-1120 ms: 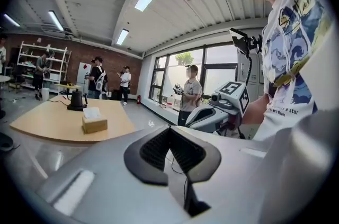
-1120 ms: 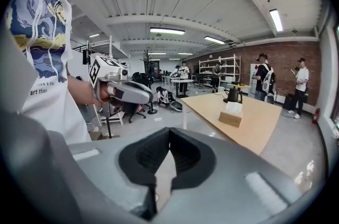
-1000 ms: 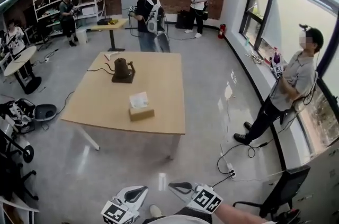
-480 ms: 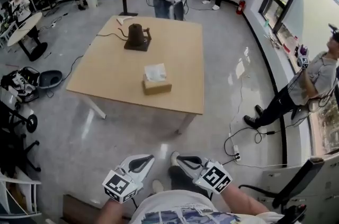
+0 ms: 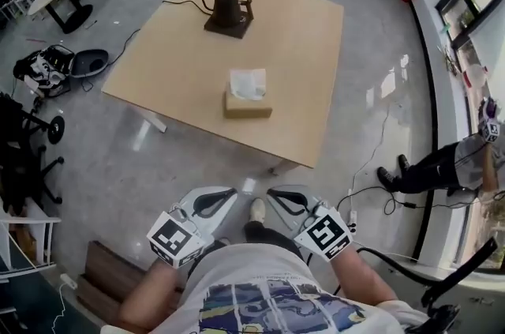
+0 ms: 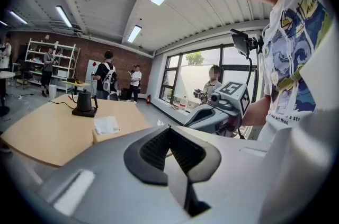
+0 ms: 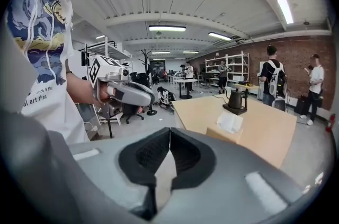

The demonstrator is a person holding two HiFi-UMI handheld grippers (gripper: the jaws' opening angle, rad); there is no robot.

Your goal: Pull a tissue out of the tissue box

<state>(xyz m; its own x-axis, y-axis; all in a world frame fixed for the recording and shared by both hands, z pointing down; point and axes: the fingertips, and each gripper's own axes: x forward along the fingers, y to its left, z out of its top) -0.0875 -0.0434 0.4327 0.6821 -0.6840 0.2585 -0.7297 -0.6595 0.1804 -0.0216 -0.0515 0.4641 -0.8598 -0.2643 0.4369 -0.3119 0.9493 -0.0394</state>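
Observation:
A brown tissue box with a white tissue sticking out of its top stands near the front edge of the light wooden table. Both grippers are held close to the person's body, well short of the table. My left gripper is shut and holds nothing, and so is my right gripper beside it. The left gripper view shows the shut tips with the tissue box far off to the left. Beyond the shut tips in the right gripper view, the tissue box lies to the right.
A dark kettle on a base with a cable stands at the table's far end. Office chairs stand at the left, floor cables and a power strip at the right. A person stands near the windows, with more people beyond the table.
The person has walked toward the table: the table and tissue box have come nearer and lower in the head view. Both grippers have stayed shut in front of the body.

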